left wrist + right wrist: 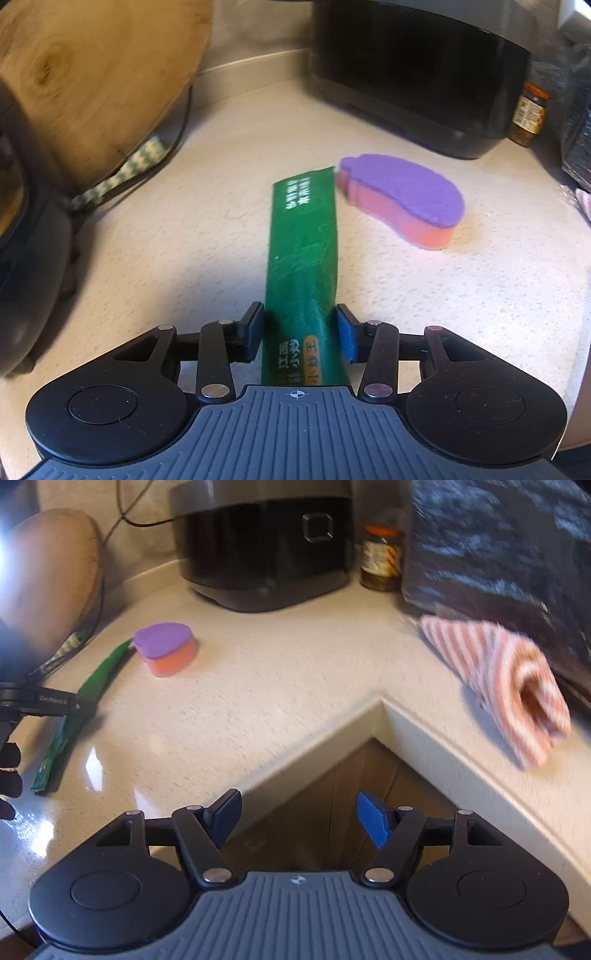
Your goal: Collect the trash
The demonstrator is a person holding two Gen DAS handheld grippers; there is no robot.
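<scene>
A long green wrapper [303, 254] with printed text lies across the pale countertop [461, 314]. My left gripper [300, 332] is shut on its near end, one pad on each side. In the right wrist view the same wrapper [85, 698] shows at the far left with the left gripper's fingers [55, 703] on it. My right gripper [299, 819] is open and empty, above the inner corner of the countertop edge [376, 705].
A purple-topped orange sponge [406, 199] lies just right of the wrapper's far end. A black cooker [417, 74], a jar [528, 114] and a round wooden board [92, 74] stand behind. A striped pink cloth [506, 683] and a dark bag [509, 554] are on the right.
</scene>
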